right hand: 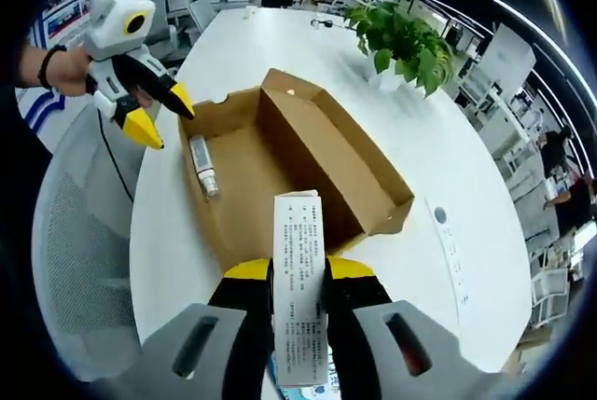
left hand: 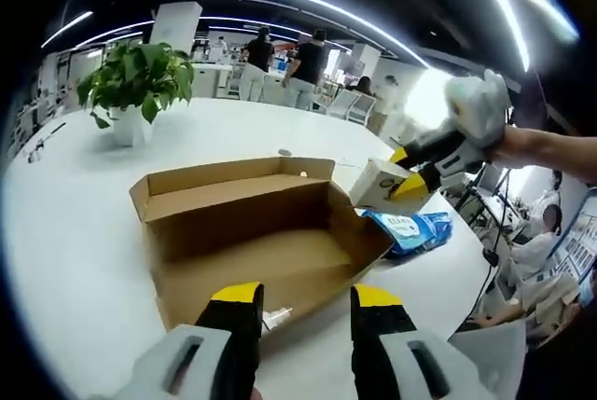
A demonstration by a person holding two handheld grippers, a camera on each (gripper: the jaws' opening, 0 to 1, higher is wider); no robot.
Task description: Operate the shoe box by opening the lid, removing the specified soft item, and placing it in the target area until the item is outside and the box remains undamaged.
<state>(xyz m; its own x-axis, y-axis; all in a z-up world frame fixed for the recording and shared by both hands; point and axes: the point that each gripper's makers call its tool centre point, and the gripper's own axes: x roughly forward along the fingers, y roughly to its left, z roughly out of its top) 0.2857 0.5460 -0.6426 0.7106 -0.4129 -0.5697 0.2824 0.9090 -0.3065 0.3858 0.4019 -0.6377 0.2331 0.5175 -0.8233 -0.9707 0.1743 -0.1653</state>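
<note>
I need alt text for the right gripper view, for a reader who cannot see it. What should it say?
The right gripper holds a white printed packet upright between its jaws, above an open cardboard box on a white table. A small tube lies inside the box. The left gripper hovers open at the box's far corner, with a potted plant beyond.

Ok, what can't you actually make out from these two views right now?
- Print on the white carton in the right tool: right gripper view, too small to read.
- Label of the tube in the shoe box: too small.
- Blue packet: left gripper view, partly hidden behind the box wall.
- Carton's lower end: cut off between the tool's bodies.
- Background people: blurred.
</note>
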